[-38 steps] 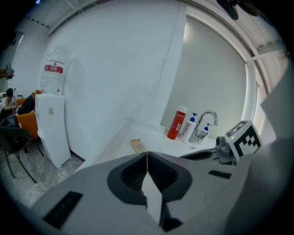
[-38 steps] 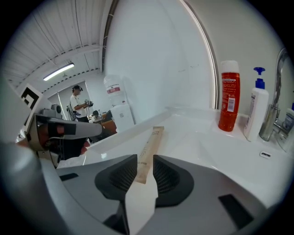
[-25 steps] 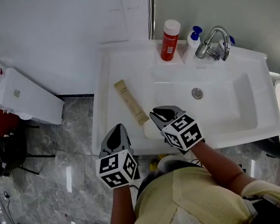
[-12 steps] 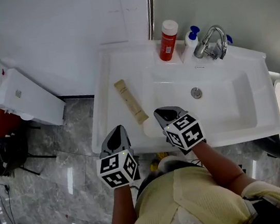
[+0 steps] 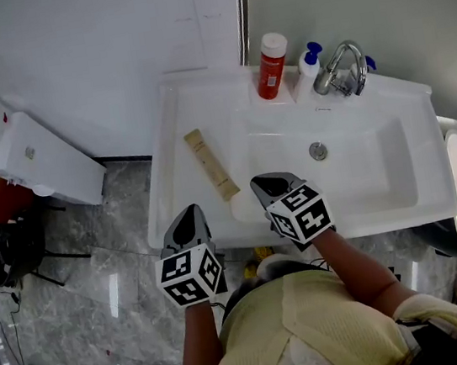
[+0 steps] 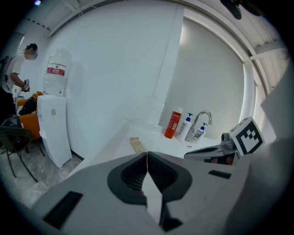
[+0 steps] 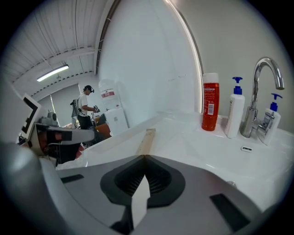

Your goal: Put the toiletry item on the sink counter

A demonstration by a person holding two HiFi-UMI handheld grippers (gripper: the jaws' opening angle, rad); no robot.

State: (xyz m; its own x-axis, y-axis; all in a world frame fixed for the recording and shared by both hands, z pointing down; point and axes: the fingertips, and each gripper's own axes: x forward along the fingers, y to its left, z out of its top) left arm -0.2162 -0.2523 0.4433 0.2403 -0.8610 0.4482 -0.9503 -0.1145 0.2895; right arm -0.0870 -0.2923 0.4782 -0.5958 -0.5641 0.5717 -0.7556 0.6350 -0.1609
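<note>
Item: tan toiletry item (image 5: 211, 165), flat on sink surface (image 5: 174, 117), left of basin (image 5: 362, 162); judged delivered.
Left hand-held gripper (image 5: 188, 219): clenched, empty, at front edge.
Right hand-held gripper (image 5: 268, 187): jaws just closed on nothing, apart from the item's near end, so apparently let go.

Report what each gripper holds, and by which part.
Nothing: left gripper shut, empty; right gripper just closed on nothing. The tube lies on the counter.

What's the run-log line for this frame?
tan tube: flat on sink counter, untouched | left gripper: shut, empty | right gripper: jaws just closed, nothing between
</note>
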